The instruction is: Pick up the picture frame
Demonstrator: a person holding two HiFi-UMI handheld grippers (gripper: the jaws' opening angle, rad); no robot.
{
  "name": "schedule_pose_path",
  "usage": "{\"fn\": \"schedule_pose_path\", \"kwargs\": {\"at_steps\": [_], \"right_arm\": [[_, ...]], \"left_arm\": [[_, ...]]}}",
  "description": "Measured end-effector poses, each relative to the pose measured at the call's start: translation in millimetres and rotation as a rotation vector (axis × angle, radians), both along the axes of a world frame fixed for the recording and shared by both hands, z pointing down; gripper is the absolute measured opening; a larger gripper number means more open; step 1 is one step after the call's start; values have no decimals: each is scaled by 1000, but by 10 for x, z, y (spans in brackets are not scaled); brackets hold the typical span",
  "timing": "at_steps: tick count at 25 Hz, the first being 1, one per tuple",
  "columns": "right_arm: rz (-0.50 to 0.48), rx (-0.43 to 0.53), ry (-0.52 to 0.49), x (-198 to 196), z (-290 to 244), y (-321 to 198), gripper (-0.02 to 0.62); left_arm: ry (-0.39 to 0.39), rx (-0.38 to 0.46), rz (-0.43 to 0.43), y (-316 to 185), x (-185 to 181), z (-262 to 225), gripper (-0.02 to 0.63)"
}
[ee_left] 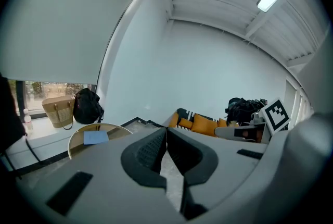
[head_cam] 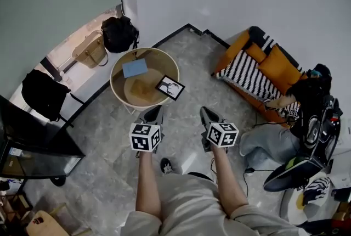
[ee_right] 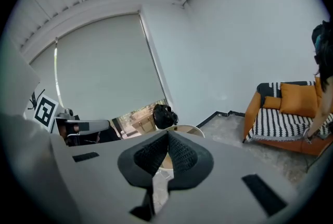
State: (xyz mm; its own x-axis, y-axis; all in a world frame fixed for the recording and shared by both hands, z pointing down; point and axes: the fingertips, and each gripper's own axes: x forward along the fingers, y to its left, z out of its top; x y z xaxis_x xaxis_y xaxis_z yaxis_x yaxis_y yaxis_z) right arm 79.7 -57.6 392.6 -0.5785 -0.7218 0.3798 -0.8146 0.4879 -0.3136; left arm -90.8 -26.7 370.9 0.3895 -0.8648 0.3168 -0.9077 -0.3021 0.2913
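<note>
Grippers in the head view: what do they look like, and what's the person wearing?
The left gripper and right gripper each have a pale grey body, dark pointed ribbed pads, and a white cube printed with black square markers. No cables show. The person wears pale grey clothes; no sleeves reach the forearms.

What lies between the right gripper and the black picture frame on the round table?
Only bare grey tiled floor, seen in the head view, separates the right gripper from the black picture frame.

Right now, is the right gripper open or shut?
Shut: the right gripper shows its jaws meeting at the tips, nothing between them.
</note>
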Motion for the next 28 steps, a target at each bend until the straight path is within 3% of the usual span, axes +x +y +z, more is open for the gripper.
{"fn": "schedule_pose_path", "kwargs": {"at_steps": [3,6,13,23,28], "right_arm": [[-6,-49,19,-63,178,-105,34],[4,-107,-60,13,310,-205,34],[12,-167,-101,182,586,-545,34],[34,-244,-255,1,1024,-1607,34],[-9,-369,-370,-52,1483,-2119,34]], "left_arm": [[27,-33,-12,-164,-75,161,21],[24,-91,-14,-277,-4,428,21],[-1,-174,55,-504,303,783,21],[-1,-271,74,-1390,464,1303,21],[33,-357,84,-1907,684,1775,21]]}}
